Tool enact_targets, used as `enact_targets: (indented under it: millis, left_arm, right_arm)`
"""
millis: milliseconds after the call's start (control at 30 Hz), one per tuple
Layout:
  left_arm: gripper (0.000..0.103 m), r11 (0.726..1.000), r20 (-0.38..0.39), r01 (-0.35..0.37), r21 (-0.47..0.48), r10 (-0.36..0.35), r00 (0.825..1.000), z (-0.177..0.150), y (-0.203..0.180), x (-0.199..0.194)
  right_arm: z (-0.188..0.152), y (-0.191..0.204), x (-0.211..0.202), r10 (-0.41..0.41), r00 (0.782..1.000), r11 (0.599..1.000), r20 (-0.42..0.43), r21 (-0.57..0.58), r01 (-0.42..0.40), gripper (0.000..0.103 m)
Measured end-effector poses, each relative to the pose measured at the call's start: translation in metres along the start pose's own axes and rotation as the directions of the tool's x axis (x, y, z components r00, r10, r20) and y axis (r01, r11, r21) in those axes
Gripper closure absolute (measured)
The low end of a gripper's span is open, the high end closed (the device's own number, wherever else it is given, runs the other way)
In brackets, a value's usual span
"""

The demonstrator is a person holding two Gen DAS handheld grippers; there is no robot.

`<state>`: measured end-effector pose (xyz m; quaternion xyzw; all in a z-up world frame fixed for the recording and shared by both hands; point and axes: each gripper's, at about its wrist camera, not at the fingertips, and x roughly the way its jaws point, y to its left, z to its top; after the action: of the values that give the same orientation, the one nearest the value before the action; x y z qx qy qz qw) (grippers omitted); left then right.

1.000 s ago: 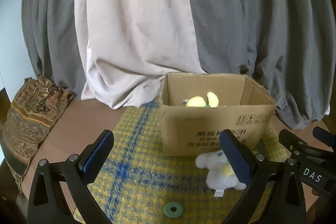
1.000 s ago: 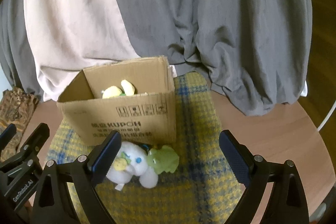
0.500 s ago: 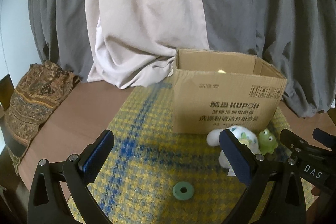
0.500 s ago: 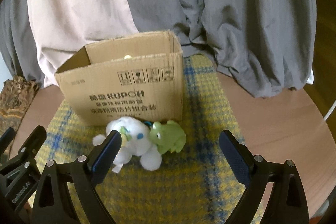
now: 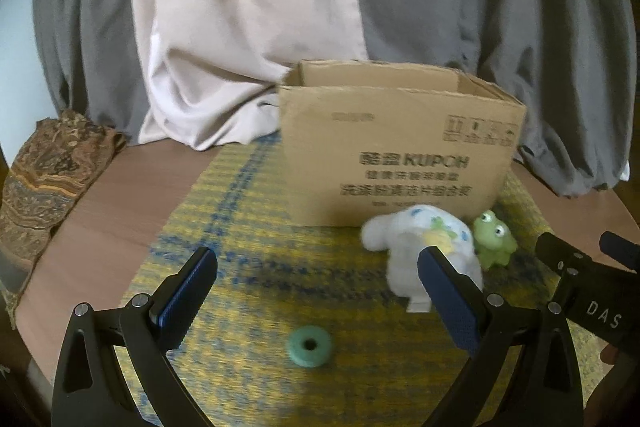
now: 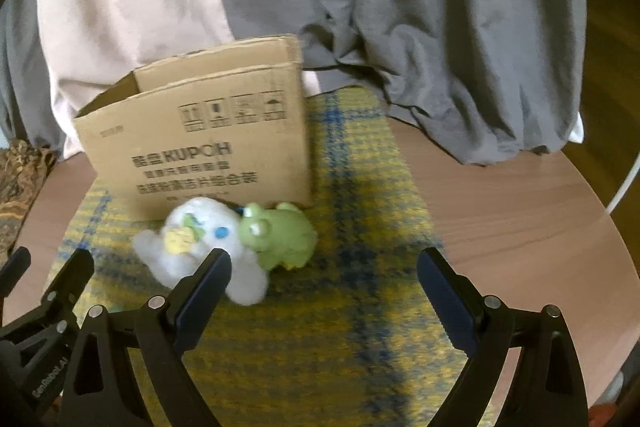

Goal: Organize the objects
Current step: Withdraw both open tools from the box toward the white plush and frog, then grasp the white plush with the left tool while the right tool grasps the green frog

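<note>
An open cardboard box (image 5: 400, 155) stands on a yellow and blue checked cloth (image 5: 256, 267); it also shows in the right wrist view (image 6: 200, 147). A white plush toy (image 5: 420, 251) and a green frog toy (image 5: 494, 237) lie in front of the box, touching each other; both show in the right wrist view, plush (image 6: 200, 243) and frog (image 6: 280, 235). A green ring (image 5: 310, 346) lies on the cloth between my left fingers. My left gripper (image 5: 316, 291) is open and empty, low over the cloth. My right gripper (image 6: 322, 287) is open and empty, just before the frog.
The cloth lies on a round wooden table (image 6: 520, 227). Grey and beige curtains (image 5: 280, 7) hang behind the box. A patterned brown cushion (image 5: 44, 179) sits at the table's left edge. The right gripper's body (image 5: 588, 291) shows at the left view's right side.
Both grippers have dropped lower and moved closer to the toys and box. The box's inside, with a yellow toy seen a second ago, is now hidden behind its front wall.
</note>
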<state>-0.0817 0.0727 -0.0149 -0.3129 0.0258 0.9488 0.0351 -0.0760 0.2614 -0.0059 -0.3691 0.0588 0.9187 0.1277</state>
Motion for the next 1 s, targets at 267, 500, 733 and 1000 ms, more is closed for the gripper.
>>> enact_targets:
  millis: [267, 500, 733, 1000]
  left_arm:
    - [0.001, 0.996, -0.027, 0.073, 0.048, -0.072, 0.997, 0.0, -0.036, 0.016]
    - [0.001, 0.991, -0.085, 0.121, 0.063, -0.116, 0.99, -0.002, -0.058, 0.036]
    - [0.001, 0.988, -0.129, 0.14, 0.061, -0.132, 0.983, 0.0, -0.068, 0.057]
    - [0.003, 0.988, -0.168, 0.135, 0.079, -0.121, 0.978, -0.002, -0.081, 0.078]
  right_arm:
    - [0.0, -0.031, 0.006, -0.045, 0.999, 0.998, -0.009, 0.042, 0.046, 0.009]
    - [-0.001, -0.048, 0.014, -0.065, 0.998, 0.996, -0.019, 0.065, 0.066, 0.009]
    - [0.0, -0.054, 0.024, -0.059, 0.998, 0.996, -0.037, 0.071, 0.062, 0.009]
    - [0.001, -0.06, 0.033, -0.043, 0.998, 0.996, -0.055, 0.082, 0.048, 0.009]
